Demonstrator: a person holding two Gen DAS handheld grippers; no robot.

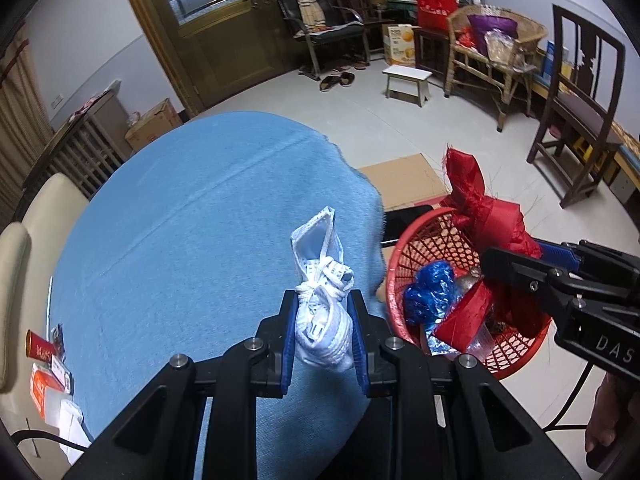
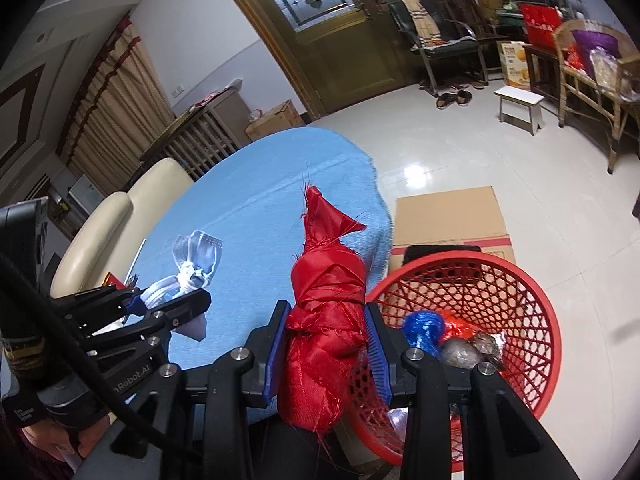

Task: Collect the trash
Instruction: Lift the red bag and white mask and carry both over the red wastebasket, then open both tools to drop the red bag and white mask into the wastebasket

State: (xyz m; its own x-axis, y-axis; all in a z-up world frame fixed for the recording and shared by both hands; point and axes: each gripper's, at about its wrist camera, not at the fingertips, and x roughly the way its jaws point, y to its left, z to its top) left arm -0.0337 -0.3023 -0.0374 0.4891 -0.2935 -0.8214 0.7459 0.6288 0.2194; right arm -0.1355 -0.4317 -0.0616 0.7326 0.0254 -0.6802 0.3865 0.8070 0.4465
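My left gripper (image 1: pixel 323 330) is clamped on a knotted white bundle (image 1: pixel 322 312) above the blue table's (image 1: pixel 180 220) near right edge. My right gripper (image 2: pixel 327 344) grips a red cloth bundle (image 2: pixel 326 312) beside the red basket (image 2: pixel 532 300), which already holds scraps. Both drops remain.

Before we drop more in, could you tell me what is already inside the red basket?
The red basket holds a crumpled blue plastic bag, an orange-red scrap, a greyish wad, crumpled foil and a red card piece. Anything underneath them is covered.
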